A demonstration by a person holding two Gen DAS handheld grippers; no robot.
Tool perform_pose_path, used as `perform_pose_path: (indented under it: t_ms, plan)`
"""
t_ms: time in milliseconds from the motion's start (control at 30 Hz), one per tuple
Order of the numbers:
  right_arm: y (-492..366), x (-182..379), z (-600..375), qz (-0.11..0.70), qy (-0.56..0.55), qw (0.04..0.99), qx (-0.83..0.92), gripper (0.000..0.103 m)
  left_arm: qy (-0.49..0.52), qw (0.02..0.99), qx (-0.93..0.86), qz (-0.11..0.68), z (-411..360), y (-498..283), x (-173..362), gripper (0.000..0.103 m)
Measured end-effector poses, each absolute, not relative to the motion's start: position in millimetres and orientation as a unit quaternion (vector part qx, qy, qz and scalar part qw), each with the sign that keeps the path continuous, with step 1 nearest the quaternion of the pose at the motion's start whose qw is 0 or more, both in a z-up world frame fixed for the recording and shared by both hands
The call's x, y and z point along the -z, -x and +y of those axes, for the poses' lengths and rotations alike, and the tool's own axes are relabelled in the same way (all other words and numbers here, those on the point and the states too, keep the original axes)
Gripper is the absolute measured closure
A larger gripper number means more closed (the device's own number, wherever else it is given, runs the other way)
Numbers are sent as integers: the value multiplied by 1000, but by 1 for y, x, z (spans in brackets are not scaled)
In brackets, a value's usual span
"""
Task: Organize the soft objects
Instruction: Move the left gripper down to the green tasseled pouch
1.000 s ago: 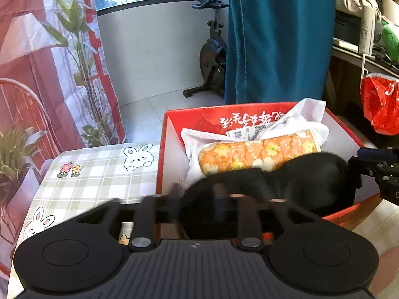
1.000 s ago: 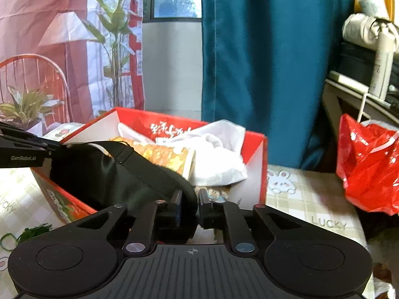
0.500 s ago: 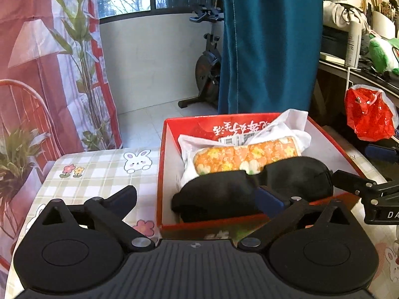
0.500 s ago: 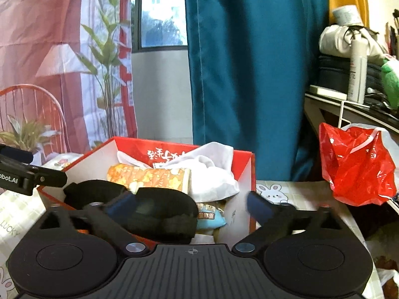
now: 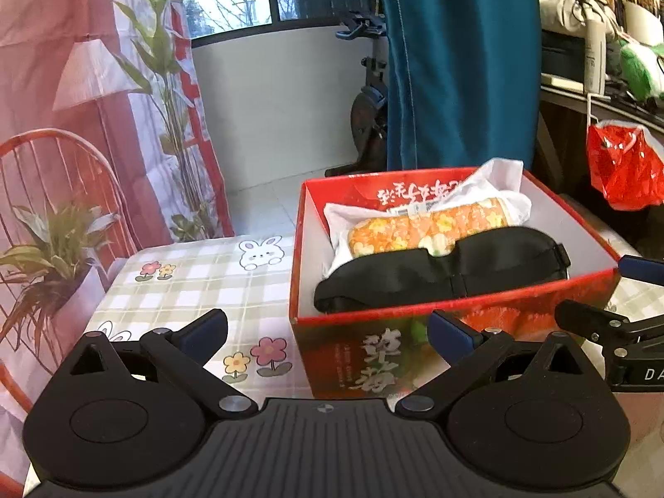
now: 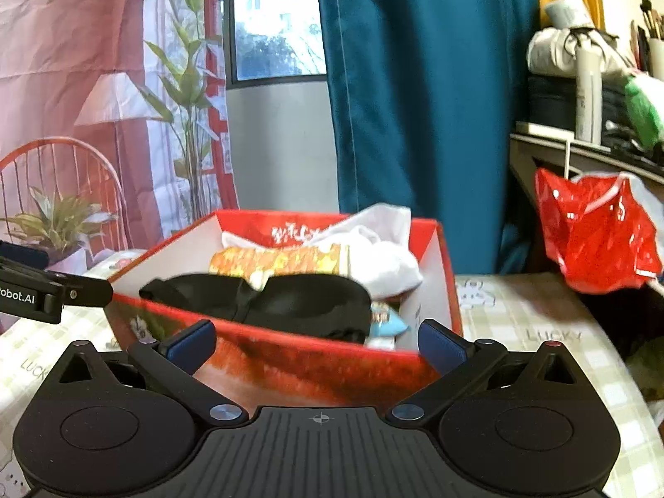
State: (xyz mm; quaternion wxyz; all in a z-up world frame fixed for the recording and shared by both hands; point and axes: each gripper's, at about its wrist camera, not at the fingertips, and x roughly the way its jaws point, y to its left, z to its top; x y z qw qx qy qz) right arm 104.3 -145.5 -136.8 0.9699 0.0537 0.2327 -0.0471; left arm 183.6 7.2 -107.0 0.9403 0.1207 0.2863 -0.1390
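The black eye mask [image 5: 440, 267] lies inside the red box [image 5: 456, 332] on the table [image 5: 186, 278], beside the orange floral roll [image 5: 427, 228]. Both the left gripper [image 5: 328, 332] and right gripper [image 6: 317, 342] have fingers wide apart, holding nothing.

- Your right gripper [image 6: 317, 342] stands wide open and empty, just near of the red box [image 6: 290, 363].
- The black mask [image 6: 282, 301] lies inside, against the near wall.
- A floral roll [image 6: 278, 259] and white cloth [image 6: 384, 249] lie beyond it.
- The left gripper [image 6: 50, 288] shows at far left.
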Motion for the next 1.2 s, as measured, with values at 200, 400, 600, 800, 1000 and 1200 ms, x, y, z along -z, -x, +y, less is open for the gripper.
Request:
perform_pose_path:
  t_ms: [200, 400, 600, 800, 1000, 1200]
  plan:
    - [-98, 147, -143, 248, -67, 966, 44, 0, -131, 937, 136, 294, 11, -178, 117, 0]
    - [-92, 157, -144, 257, -77, 962, 44, 0, -126, 928, 145, 318, 23, -177, 132, 0]
    - [-88, 173, -143, 284, -87, 953, 51, 0, -107, 922, 136, 346, 46, -180, 151, 1]
    - [-80, 194, -138, 313, -86, 945, 44, 0, -89, 907, 165, 377, 56, -176, 171, 13]
    - [-73, 201, -132, 324, -82, 943, 13, 1, -10, 886, 214, 410, 67, -172, 189, 35]
    - [-72, 200, -128, 326, -71, 943, 7, 2, 4, 876, 239, 418, 52, -169, 197, 42]
